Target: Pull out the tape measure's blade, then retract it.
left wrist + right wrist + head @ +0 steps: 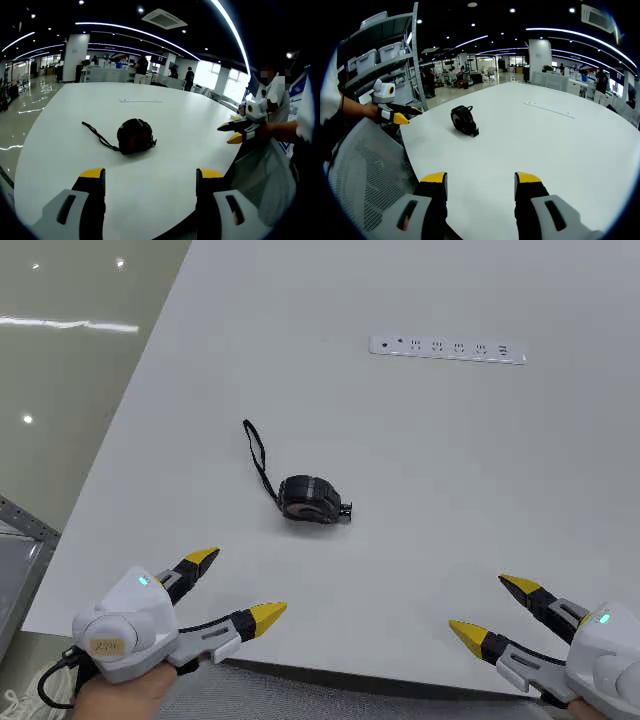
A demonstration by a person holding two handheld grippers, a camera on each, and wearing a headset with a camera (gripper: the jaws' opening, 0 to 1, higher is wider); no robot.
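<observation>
Left gripper: white-bodied left gripper (238, 583) with black, yellow-tipped jaws is hovering over the near edge of the table; its jaws are standing wide apart, with nothing between them; a hand is gripping it from behind.
Right gripper: matching white right gripper (492, 606) with yellow-tipped black jaws is hovering over that near edge too, well apart from the left gripper; its jaws are likewise gaping, holding nothing.
Tape measure: black round-cased tape measure (310, 498) is lying on the table ahead of both grippers, somewhat nearer the left gripper; neither gripper is touching it; in the left gripper view it is sitting beyond the jaw tips, in line with the gap between them; in the right gripper view it is sitting farther off, ahead and left of the jaws; a small dark tip is poking out of the case on the right gripper's side.
Strap: thin black wrist strap (258, 452) is trailing from the case away from the grippers, lying flat in a narrow loop.
Table: large smooth white table (420, 440) is stretching out under and ahead of both grippers.
Power strip: long white power strip (447, 348) is lying flat far beyond the tape measure, on the right gripper's side, well apart from everything else.
Chair: grey mesh chair back (365, 165) is showing beside the table edge, between the two grippers.
</observation>
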